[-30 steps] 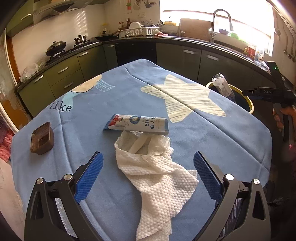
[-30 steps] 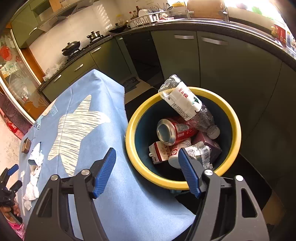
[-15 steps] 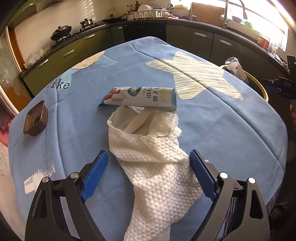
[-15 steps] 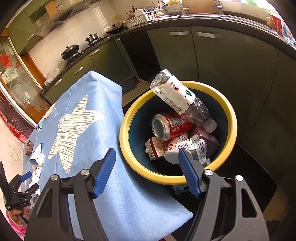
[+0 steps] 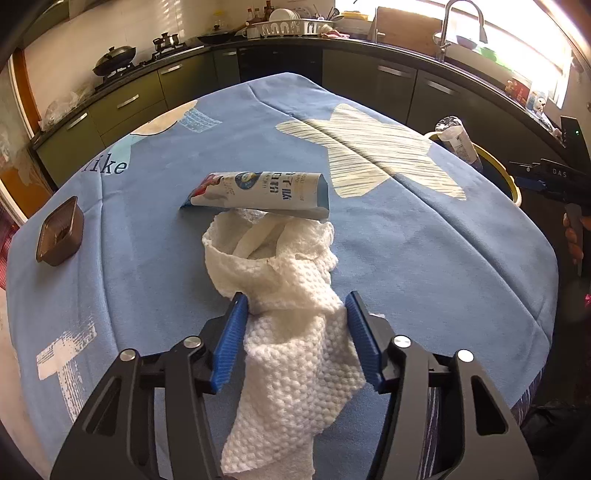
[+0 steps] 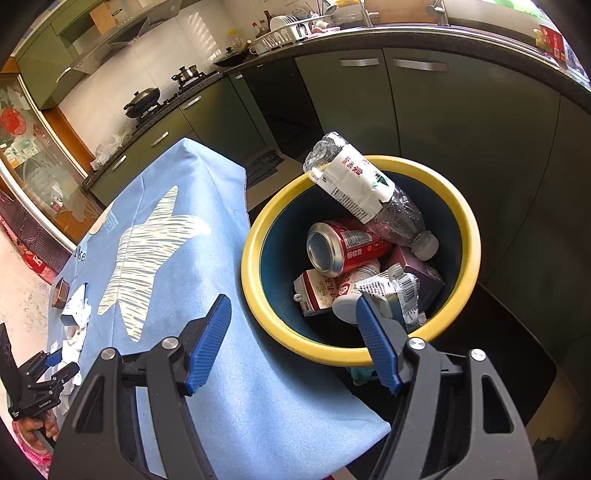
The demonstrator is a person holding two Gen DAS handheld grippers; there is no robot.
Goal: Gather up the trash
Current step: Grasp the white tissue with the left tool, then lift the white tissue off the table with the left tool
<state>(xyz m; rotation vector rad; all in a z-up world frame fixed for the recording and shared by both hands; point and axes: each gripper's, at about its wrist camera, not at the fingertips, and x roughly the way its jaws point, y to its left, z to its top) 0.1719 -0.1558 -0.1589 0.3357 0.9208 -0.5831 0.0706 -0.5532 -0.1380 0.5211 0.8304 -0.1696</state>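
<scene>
Now one white paper towel lies crumpled on the blue tablecloth, and the left gripper has just been closing around it: the towel sits between the blue pads, the left pad touching it, though whether the right pad presses it is hard to tell. Just beyond the towel lies one flattened carton, its edge resting on the towel's far end. Well left of the towel sits one small brown tray. One yellow-rimmed bin stands on the floor off the cloth's right edge, far from the towel; it holds one clear bottle leaning on the rim, one red can, and several cartons and wrappers beneath. The right gripper hangs over the bin's near rim with jaws spread, nothing between them. Dark green cabinets ring the kitchen, with one faucet, a dish rack and a wok on the counter.
</scene>
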